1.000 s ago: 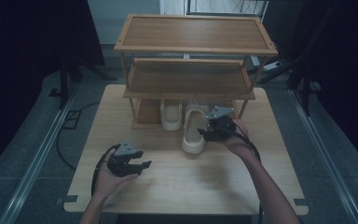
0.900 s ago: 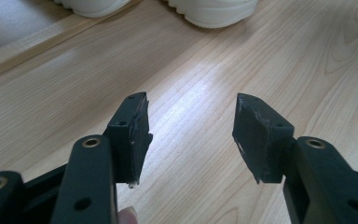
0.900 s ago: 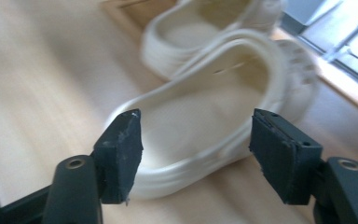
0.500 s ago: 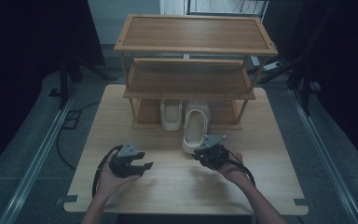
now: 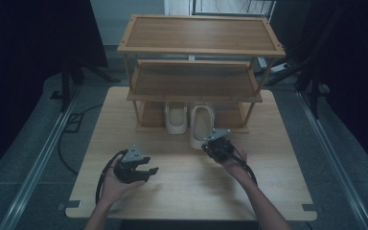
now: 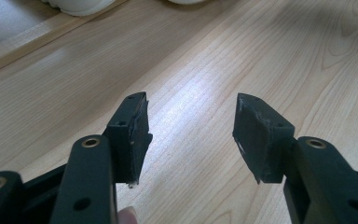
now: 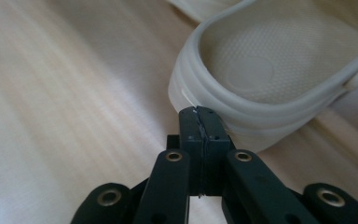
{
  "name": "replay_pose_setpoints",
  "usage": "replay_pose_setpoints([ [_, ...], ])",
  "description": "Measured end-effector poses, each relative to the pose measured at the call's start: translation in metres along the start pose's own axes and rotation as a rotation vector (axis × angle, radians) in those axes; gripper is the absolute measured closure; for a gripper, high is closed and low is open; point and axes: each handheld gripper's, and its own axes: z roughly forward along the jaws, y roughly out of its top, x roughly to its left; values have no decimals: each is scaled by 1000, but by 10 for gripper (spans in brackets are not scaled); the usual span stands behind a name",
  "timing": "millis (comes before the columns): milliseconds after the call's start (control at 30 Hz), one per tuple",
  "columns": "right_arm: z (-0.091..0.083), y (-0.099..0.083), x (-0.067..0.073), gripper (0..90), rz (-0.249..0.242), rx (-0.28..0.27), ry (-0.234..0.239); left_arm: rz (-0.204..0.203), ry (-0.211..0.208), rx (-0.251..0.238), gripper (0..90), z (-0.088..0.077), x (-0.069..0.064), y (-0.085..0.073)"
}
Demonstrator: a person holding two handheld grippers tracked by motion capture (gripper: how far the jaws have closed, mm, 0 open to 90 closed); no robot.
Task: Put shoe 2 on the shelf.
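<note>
Slippers are half stowed; one [image 5: 177,120] sits under the rack [image 5: 196,91], the other [image 5: 201,127] pokes out onto the worktop [image 5: 182,191]; your right gripper [image 5: 214,146], pinched shut and empty, meets its heel; your left gripper [image 5: 146,171] gapes idle.

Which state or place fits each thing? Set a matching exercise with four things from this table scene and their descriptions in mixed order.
Things:
1. left gripper
2. right gripper
3. right slipper
4. left slipper

Descriptions:
A. heel sticking out from the rack toward the person
B. jaws shut, nothing between them
C. tucked farther under the rack's lowest shelf
D. jaws open above bare table

Pairs: 1-D, 2-B, 3-A, 4-C
</note>
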Motion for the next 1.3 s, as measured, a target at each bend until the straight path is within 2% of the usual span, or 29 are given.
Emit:
replay_pose_setpoints([
  [367,30,22,-28,895,48,-16,-60,-6,-2,4,458,1,3,-1],
  [500,39,28,-33,894,51,-20,-85,-11,-1,-3,458,-1,4,-2],
  [667,42,28,-33,860,69,-40,-79,-12,-2,-4,458,-1,4,-2],
  [833,34,26,-30,736,70,-69,-55,-9,-4,1,458,0,3,-2],
  [967,22,23,-24,639,73,-116,-58,-11,-3,7,457,2,4,-3],
  [1033,16,19,-21,587,72,-119,-52,-11,-2,8,456,2,4,-3],
  [1300,-12,-6,-12,545,96,-171,-33,-11,0,12,447,2,4,-3],
])
